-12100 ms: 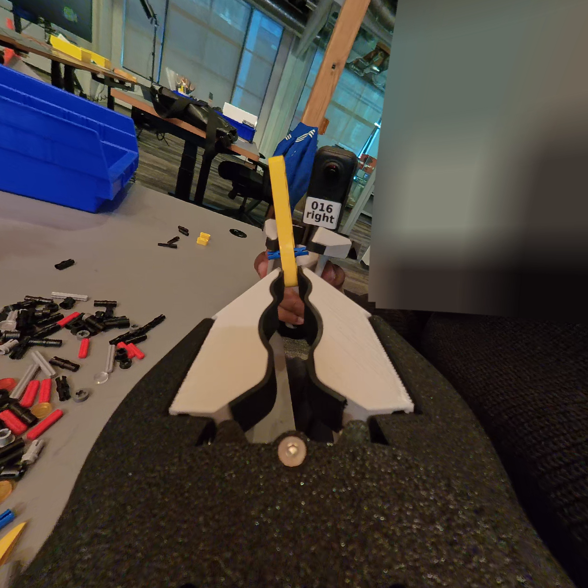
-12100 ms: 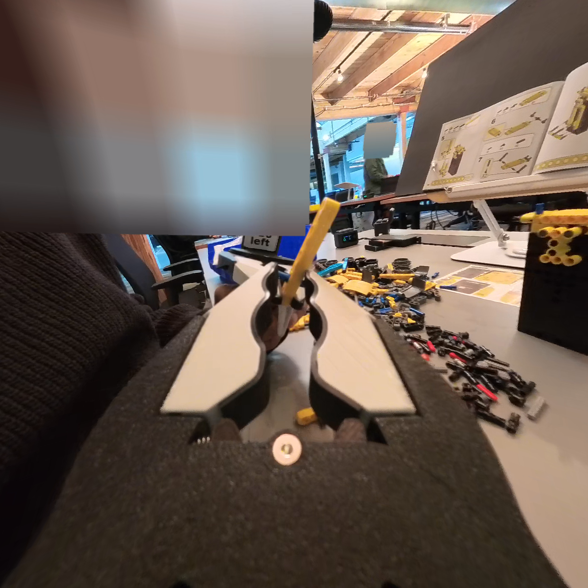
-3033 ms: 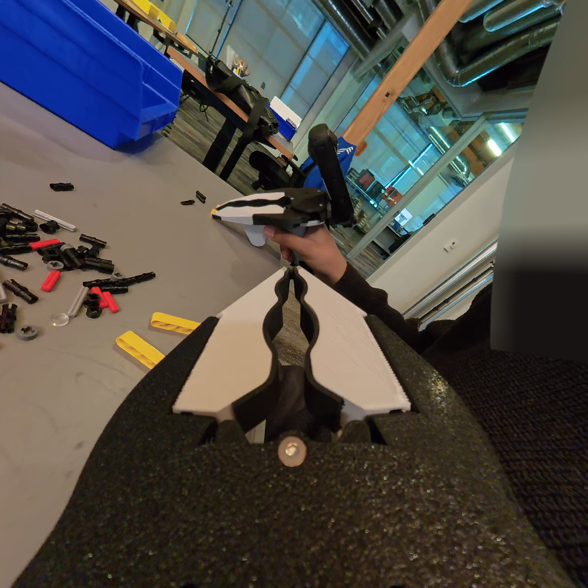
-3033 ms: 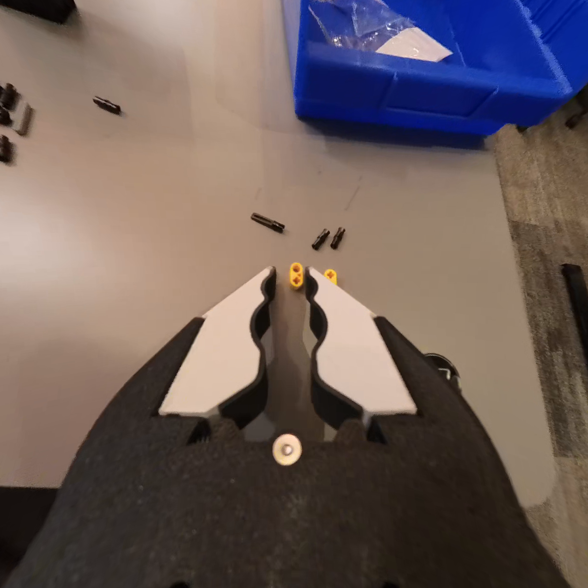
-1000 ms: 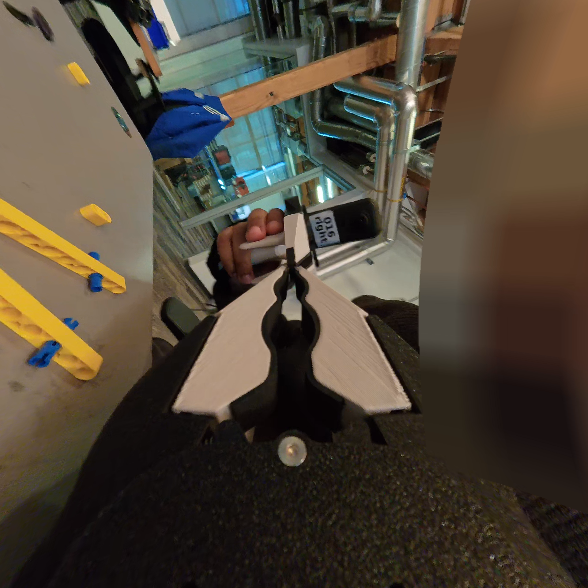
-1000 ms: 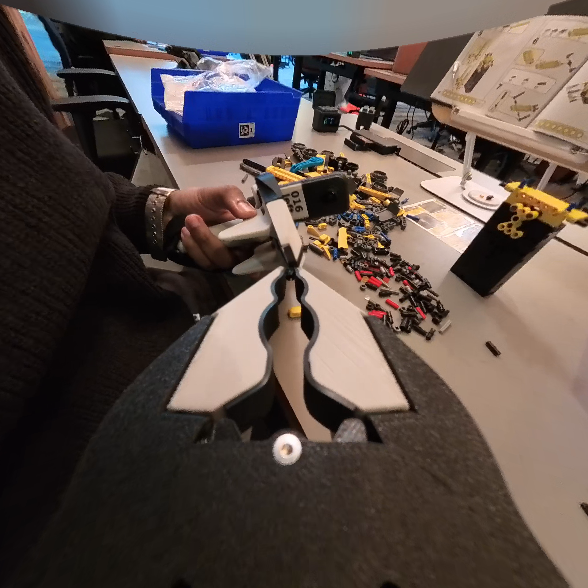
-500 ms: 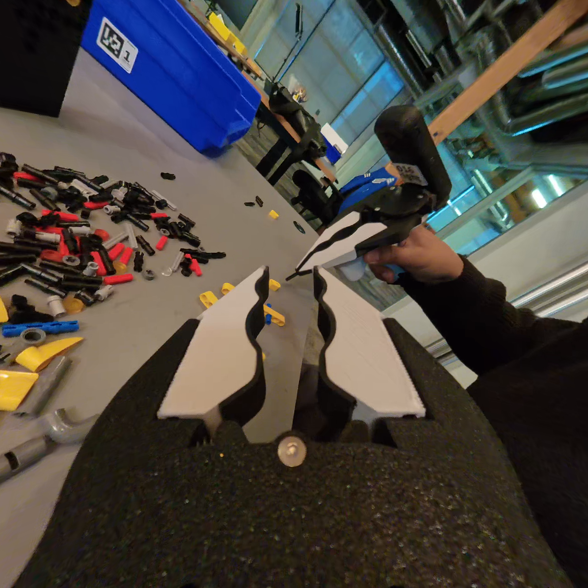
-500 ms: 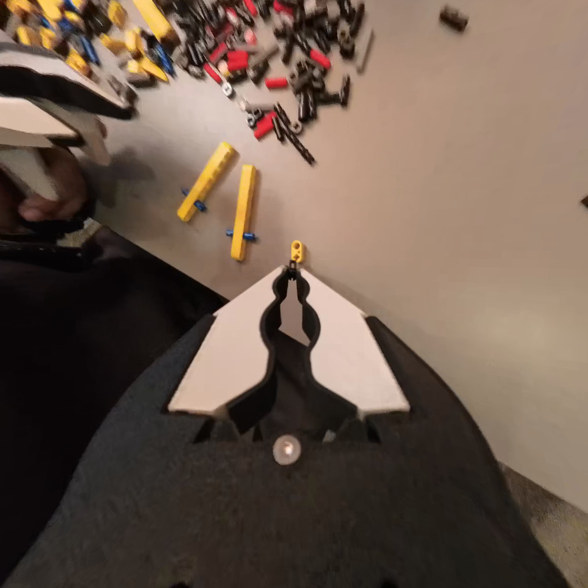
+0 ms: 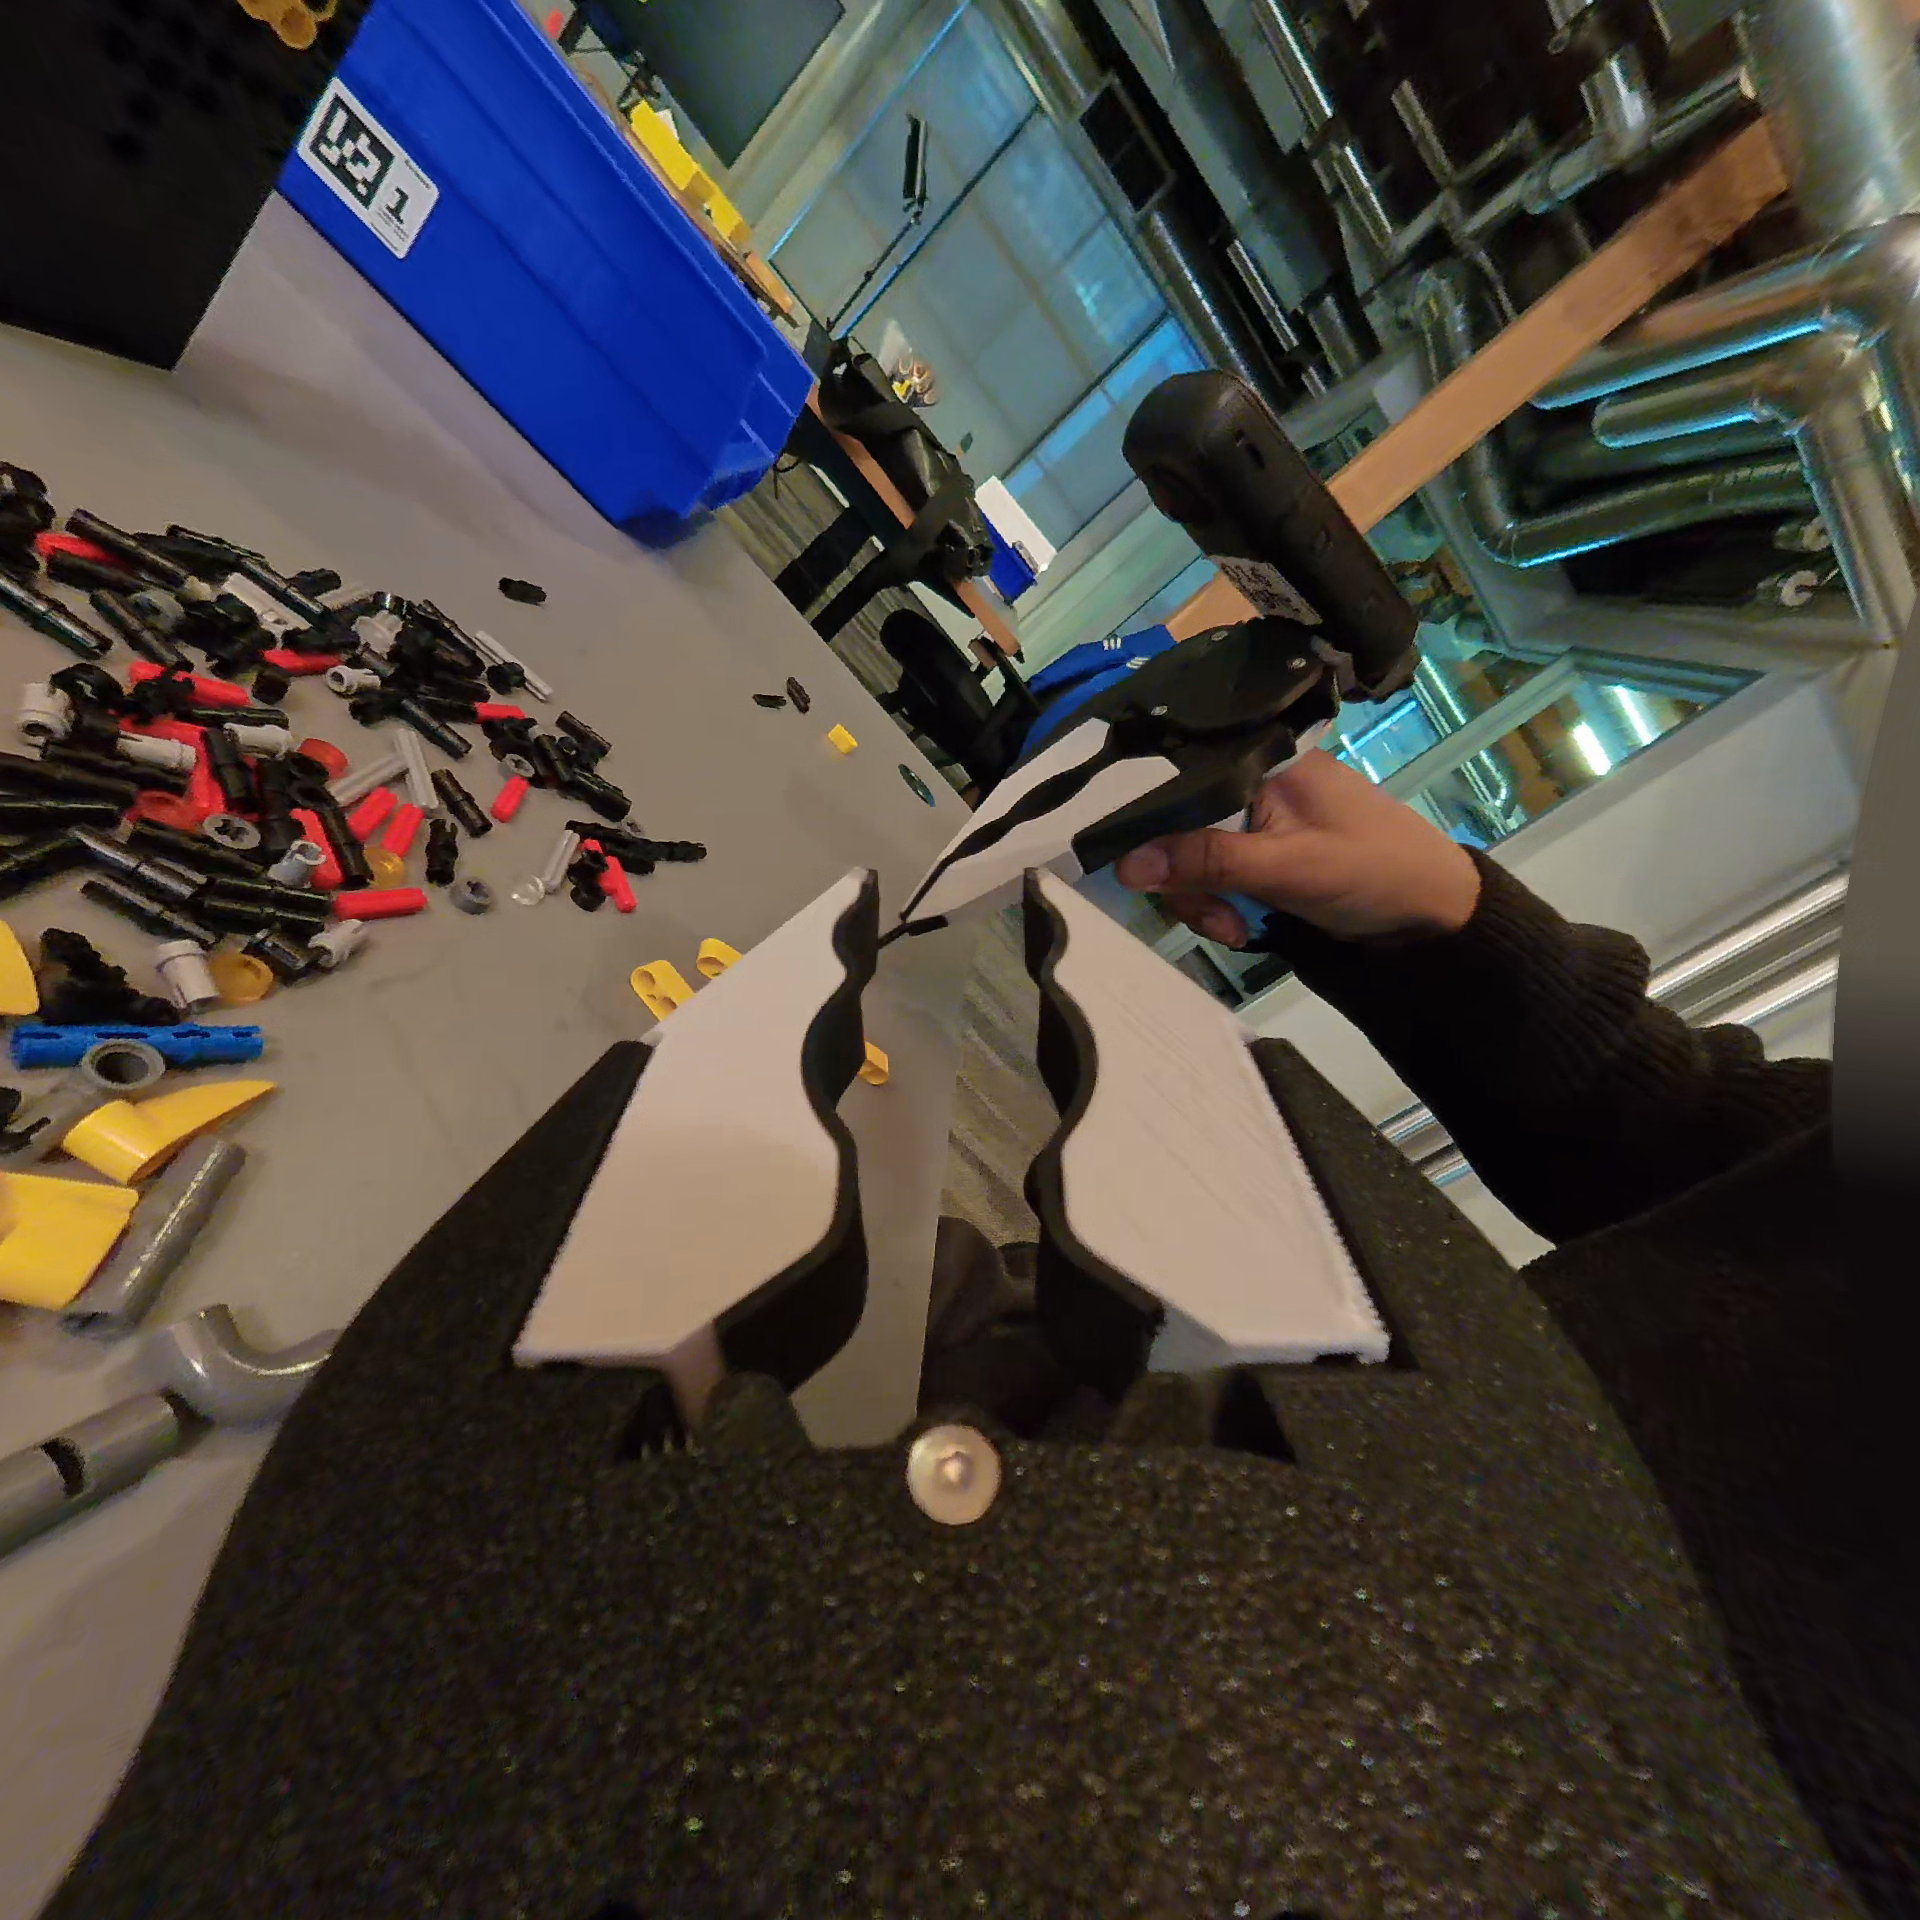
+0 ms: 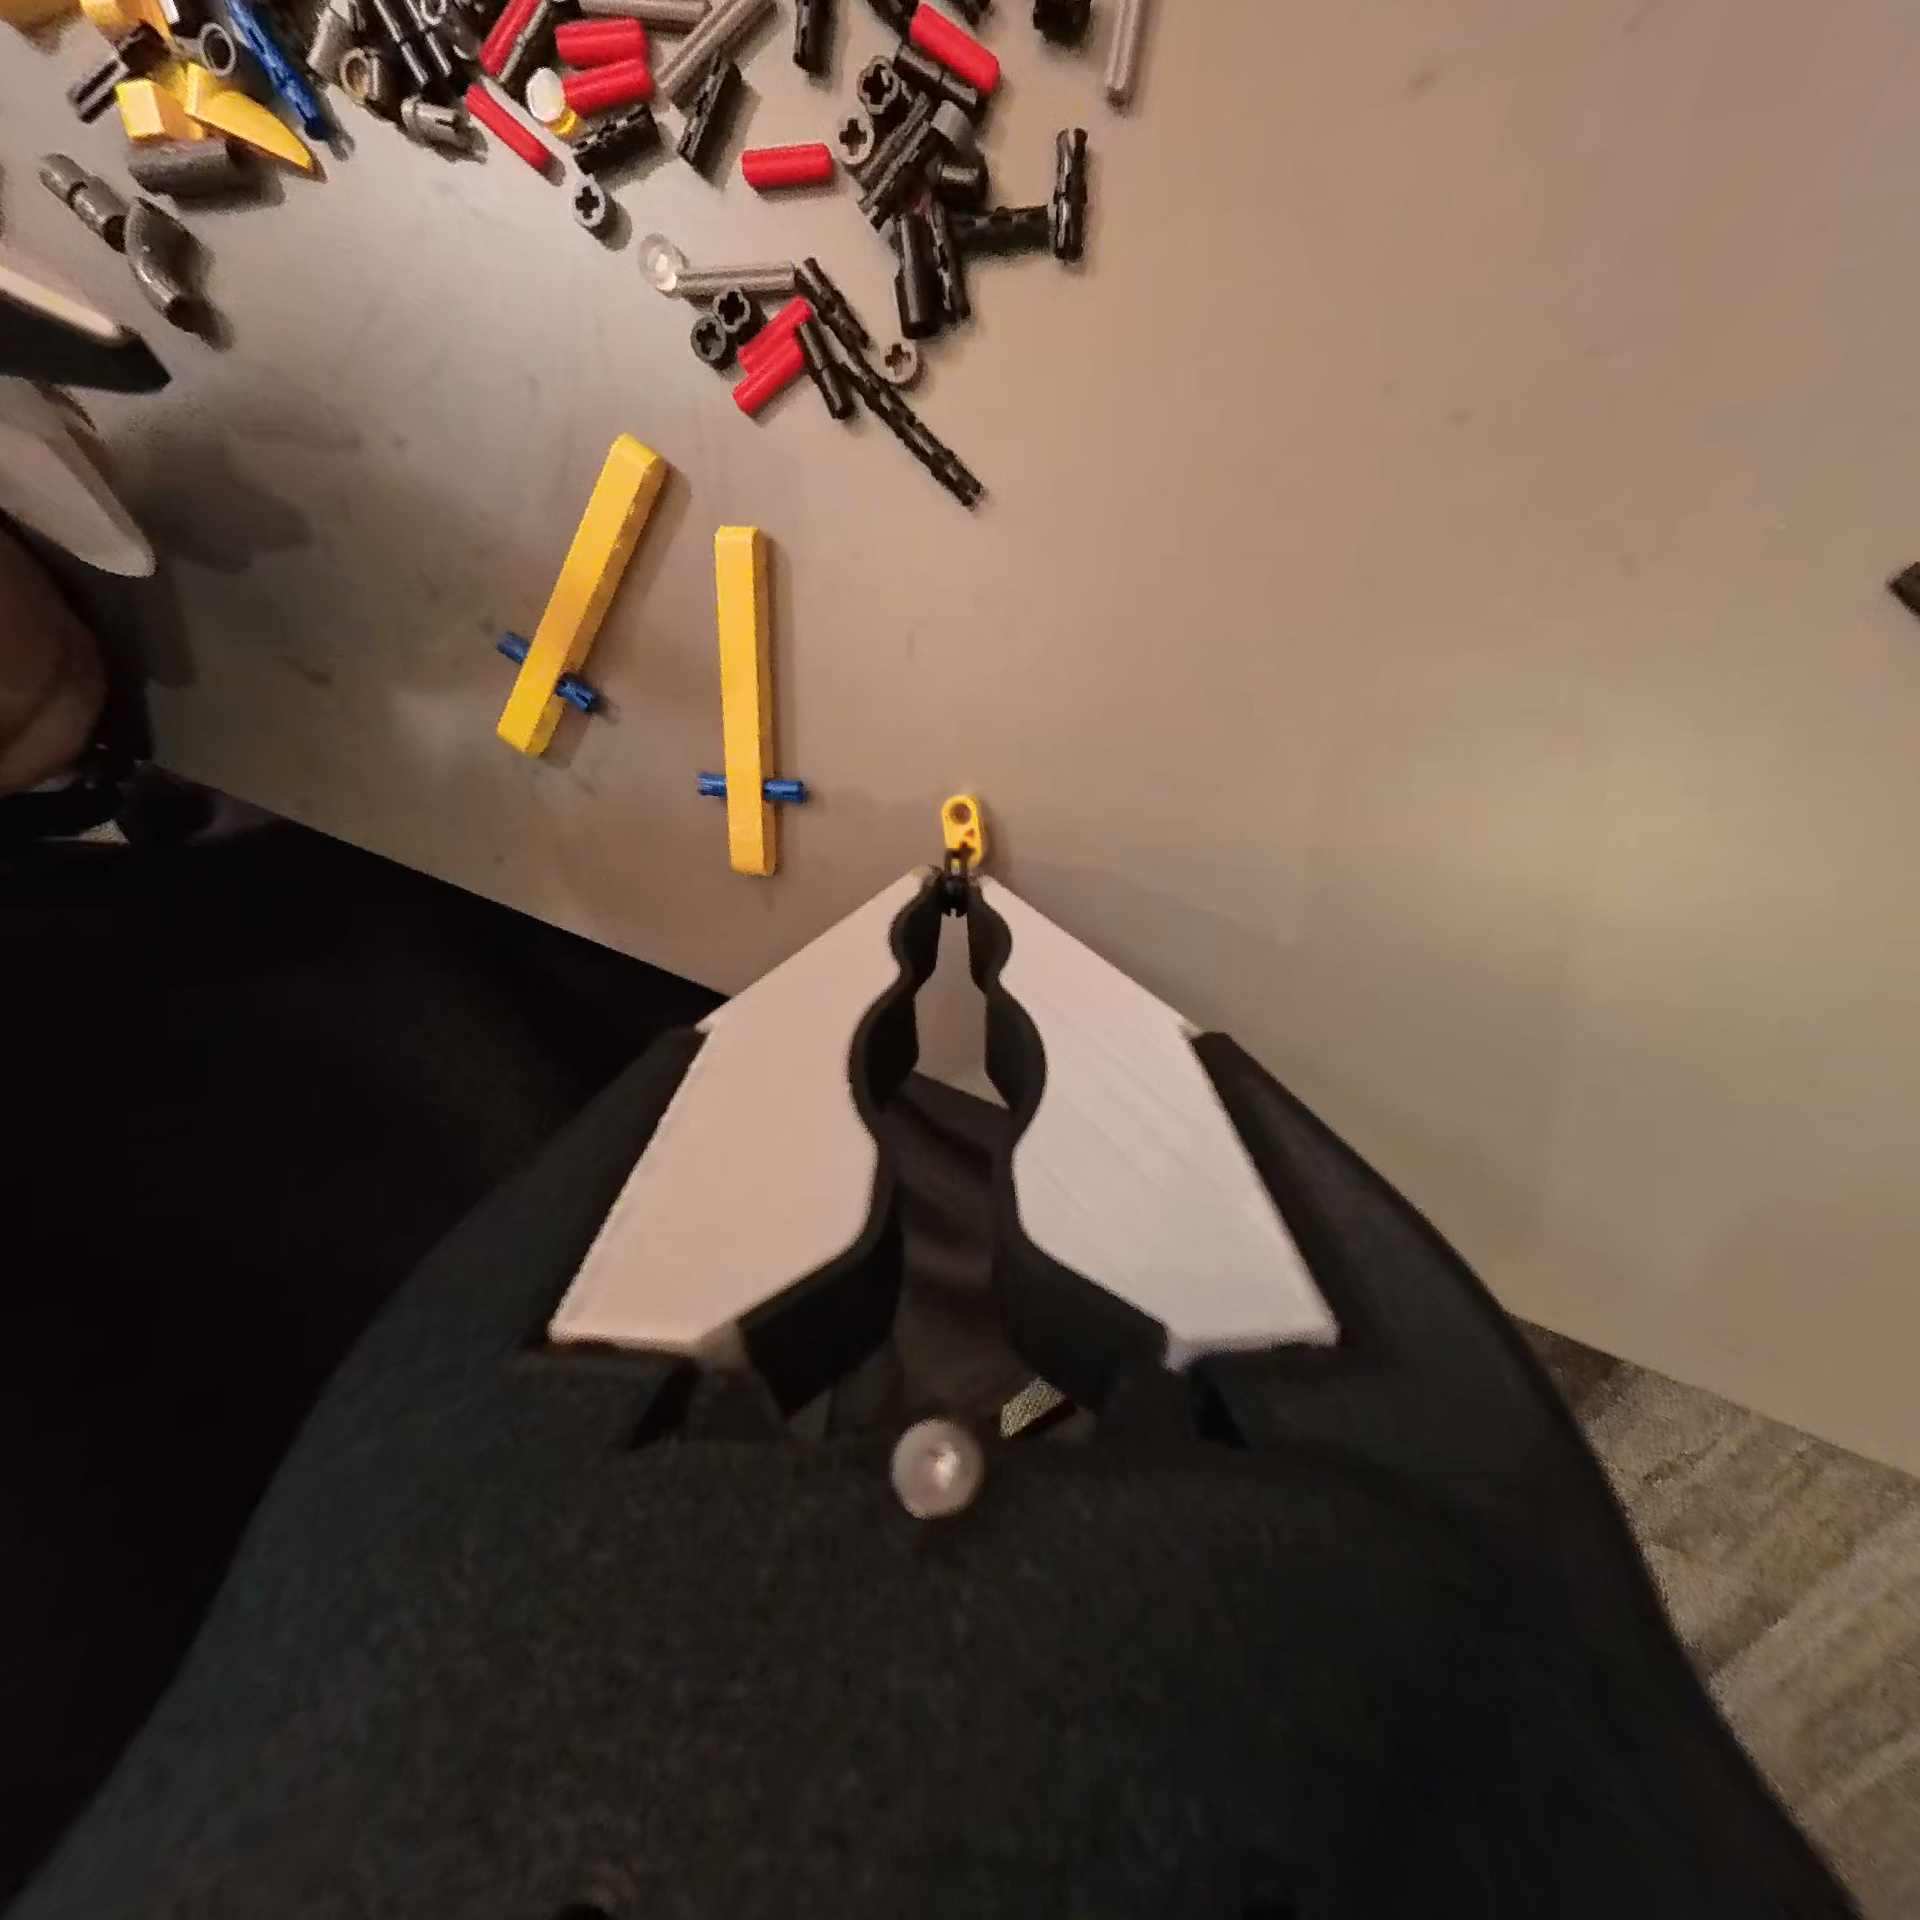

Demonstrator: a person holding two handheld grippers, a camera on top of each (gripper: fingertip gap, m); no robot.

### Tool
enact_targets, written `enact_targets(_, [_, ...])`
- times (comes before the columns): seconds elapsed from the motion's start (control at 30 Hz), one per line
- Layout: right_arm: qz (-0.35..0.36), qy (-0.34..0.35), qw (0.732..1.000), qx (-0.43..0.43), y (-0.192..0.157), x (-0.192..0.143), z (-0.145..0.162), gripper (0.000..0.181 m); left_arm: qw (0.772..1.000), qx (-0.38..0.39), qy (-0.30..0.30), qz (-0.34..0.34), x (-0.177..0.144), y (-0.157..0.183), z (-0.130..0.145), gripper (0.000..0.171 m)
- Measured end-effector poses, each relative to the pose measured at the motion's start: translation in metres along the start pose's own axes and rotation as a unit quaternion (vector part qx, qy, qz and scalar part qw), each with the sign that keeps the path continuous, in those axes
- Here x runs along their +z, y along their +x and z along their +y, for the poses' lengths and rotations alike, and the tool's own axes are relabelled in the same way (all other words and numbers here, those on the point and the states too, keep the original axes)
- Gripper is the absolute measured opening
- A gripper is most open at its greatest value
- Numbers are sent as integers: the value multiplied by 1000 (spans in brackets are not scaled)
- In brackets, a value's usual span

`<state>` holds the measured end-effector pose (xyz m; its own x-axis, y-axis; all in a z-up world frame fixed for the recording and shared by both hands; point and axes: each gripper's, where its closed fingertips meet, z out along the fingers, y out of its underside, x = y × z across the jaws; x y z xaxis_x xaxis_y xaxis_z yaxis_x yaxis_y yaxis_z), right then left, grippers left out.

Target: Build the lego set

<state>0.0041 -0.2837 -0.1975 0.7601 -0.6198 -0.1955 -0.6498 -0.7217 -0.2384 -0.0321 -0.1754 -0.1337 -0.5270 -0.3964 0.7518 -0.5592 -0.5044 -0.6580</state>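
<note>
Grey table point(image 10: 1403, 623), bare along its near edge, carpet showing beyond the corner in the right wrist view. Blue bin point(image 9: 551, 281) with a white tag stands at the far side in the left wrist view.

Loose pile of small parts point(image 9: 260, 790), black, red, grey and a few yellow, spread across the table left of both tools. Same pile point(image 10: 831, 156) fills the top of the right wrist view.

Two yellow beams lie side by side between the pile and the table edge, each crossed by a blue pin near its lower end: left beam point(image 10: 582, 594) tilted, right beam point(image 10: 748, 698) nearly straight.

Left gripper point(image 9: 948, 894): jaws wide apart, nothing between them, held above the table edge. Right gripper's tip sits just ahead of its gap.

Right gripper point(image 10: 956, 878): jaws closed to a slit, pinching a small black pin point(image 10: 956, 864) at the very tips. A hand point(image 9: 1309, 862) in a dark sleeve holds this tool.

Small yellow connector point(image 10: 962, 826) sits at the pin's far end, touching it, directly ahead of the tips and right of the straight beam. Whether it rests on the table or hangs on the pin cannot be told.
</note>
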Motion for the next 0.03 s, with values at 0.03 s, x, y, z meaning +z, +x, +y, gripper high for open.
enact_targets(0.03, [2, -5, 1000, -2, 0, 1, 0, 4, 1000, -3, 1, 1, 0, 0, 0, 27])
